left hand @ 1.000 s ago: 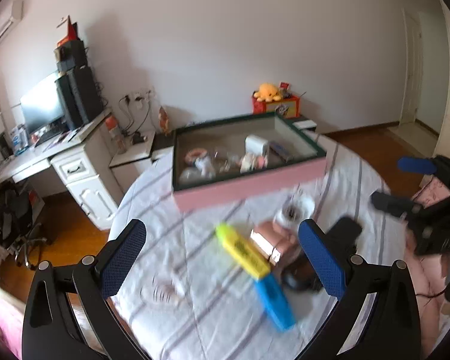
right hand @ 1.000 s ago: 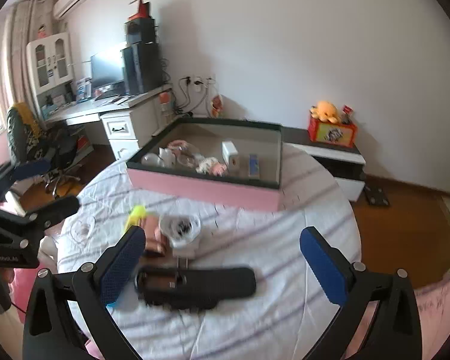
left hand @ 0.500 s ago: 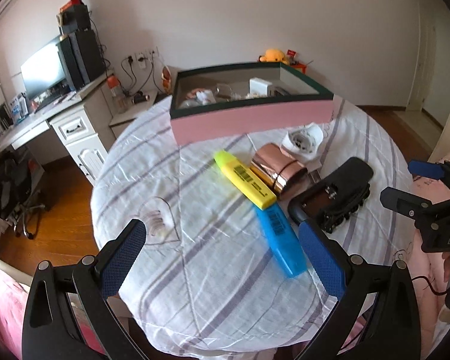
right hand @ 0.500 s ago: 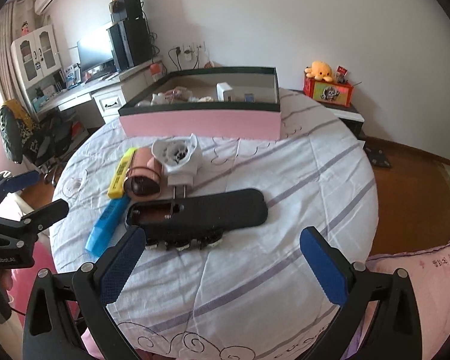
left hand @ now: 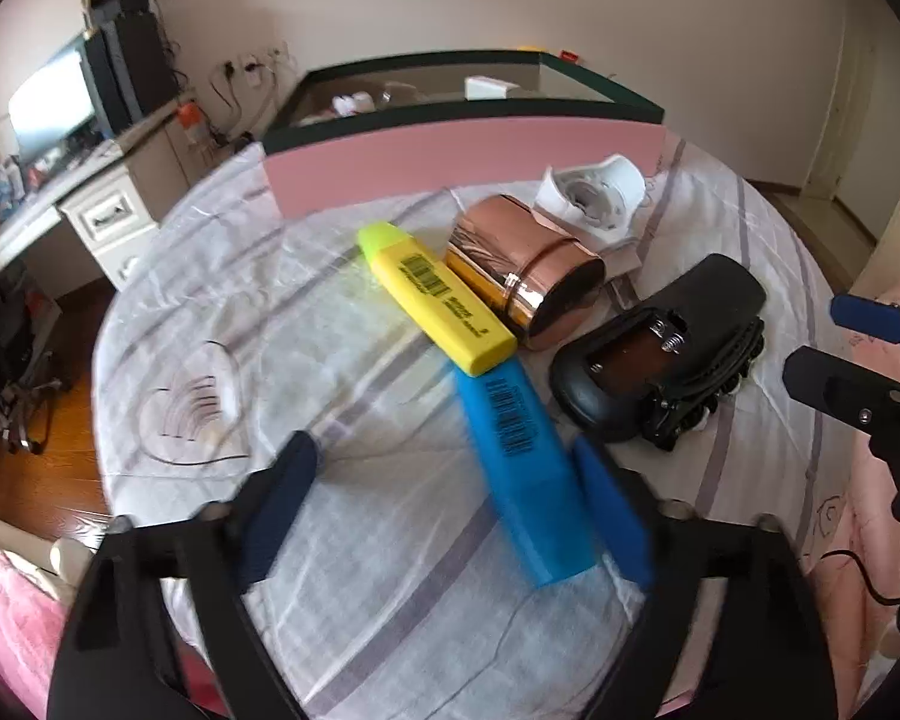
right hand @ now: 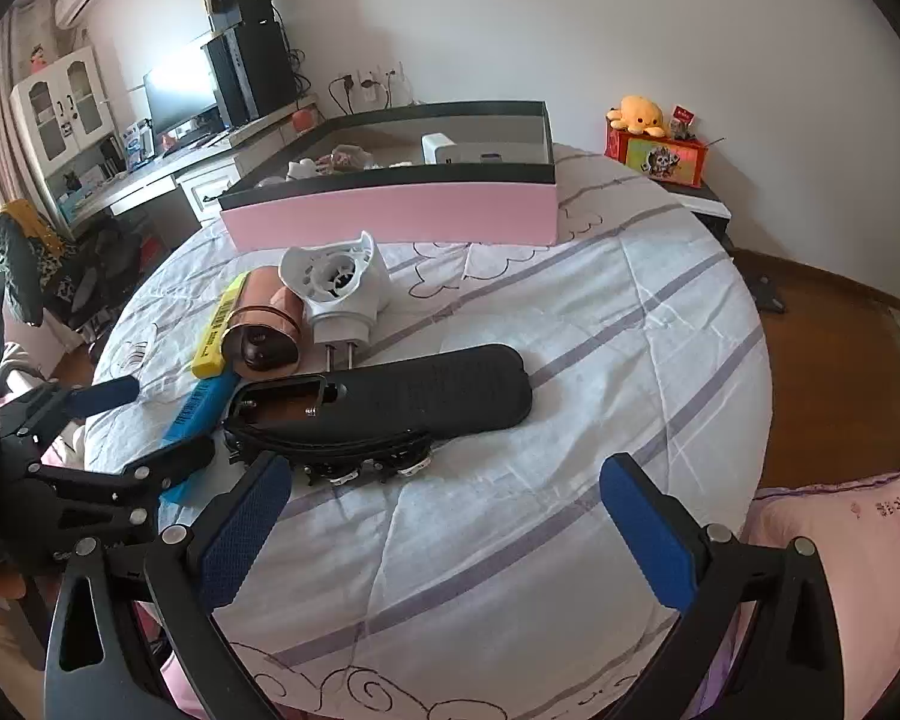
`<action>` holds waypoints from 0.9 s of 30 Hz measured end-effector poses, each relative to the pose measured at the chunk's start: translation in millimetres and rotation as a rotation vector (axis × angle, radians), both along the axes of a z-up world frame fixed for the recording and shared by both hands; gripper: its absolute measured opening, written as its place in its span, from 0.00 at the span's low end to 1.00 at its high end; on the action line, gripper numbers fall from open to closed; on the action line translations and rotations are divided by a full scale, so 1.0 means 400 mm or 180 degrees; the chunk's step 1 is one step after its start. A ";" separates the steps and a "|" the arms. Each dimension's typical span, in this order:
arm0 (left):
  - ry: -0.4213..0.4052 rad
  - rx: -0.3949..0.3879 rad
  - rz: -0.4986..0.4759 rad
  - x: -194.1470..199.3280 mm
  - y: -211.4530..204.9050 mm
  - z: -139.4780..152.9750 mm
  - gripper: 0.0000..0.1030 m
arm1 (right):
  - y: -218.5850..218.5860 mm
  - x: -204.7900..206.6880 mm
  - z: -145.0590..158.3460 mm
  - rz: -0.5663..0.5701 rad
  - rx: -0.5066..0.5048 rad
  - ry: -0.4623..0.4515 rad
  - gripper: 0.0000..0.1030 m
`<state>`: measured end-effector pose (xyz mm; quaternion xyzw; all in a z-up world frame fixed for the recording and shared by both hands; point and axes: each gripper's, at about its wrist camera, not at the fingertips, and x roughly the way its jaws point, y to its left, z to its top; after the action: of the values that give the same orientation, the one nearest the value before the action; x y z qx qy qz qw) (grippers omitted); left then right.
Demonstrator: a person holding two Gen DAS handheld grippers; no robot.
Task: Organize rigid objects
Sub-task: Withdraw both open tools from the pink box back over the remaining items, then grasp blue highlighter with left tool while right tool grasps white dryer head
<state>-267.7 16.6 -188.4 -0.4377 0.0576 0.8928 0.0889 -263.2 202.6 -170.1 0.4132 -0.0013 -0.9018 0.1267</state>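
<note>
left gripper (left hand: pixel 444 516) hangs wide open and empty just above the near end of the blue highlighter (left hand: pixel 519 462), whose near end lies between the two pads without touching them, as far as i can tell through the blur. right gripper (right hand: pixel 450 531) is also spread wide and holds nothing, low over the bare cloth near the black remote (right hand: pixel 384 405).

the blue highlighter lies on the surface end to end with the yellow highlighter (left hand: pixel 435 294); just right of that rests the copper tape roll (left hand: pixel 528 267), then the white plug adapter (left hand: pixel 594 198) farther back, and the remote with its battery bay open to the right.

at the far side stands the pink box (left hand: pixel 462 150), already holding several small items. five things remain loose on the surface, so the sorting looks partly done, with the blue highlighter the likely next pick.
</note>
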 end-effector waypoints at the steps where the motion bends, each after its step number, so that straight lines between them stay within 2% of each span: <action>1: -0.0009 0.0033 0.0004 -0.001 0.000 -0.001 0.62 | 0.001 -0.001 -0.002 -0.0012 0.0003 -0.0009 1.00; 3: 0.0009 0.0037 -0.0062 0.003 0.006 0.001 0.53 | -0.001 -0.004 -0.001 -0.0012 0.0004 -0.0013 1.00; 5: 0.0016 0.0073 -0.0123 0.008 0.007 0.004 0.27 | 0.000 -0.008 -0.001 -0.0015 -0.0005 -0.0012 1.00; 19: 0.0061 -0.0007 0.0213 0.028 -0.137 0.031 0.26 | -0.073 -0.052 0.011 0.0136 0.0017 0.0042 1.00; 23: 0.0046 0.0006 0.0361 0.010 -0.167 0.023 0.26 | -0.097 -0.096 0.021 0.0097 -0.0048 0.0099 1.00; 27: 0.0022 0.0012 0.0383 -0.011 -0.177 0.014 0.26 | -0.112 -0.151 0.028 0.0077 -0.0160 0.0067 1.00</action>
<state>-272.1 -54.0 -182.6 -0.4371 0.0299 0.8982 0.0357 -323.5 157.8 -159.0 0.4004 -0.0176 -0.9041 0.1480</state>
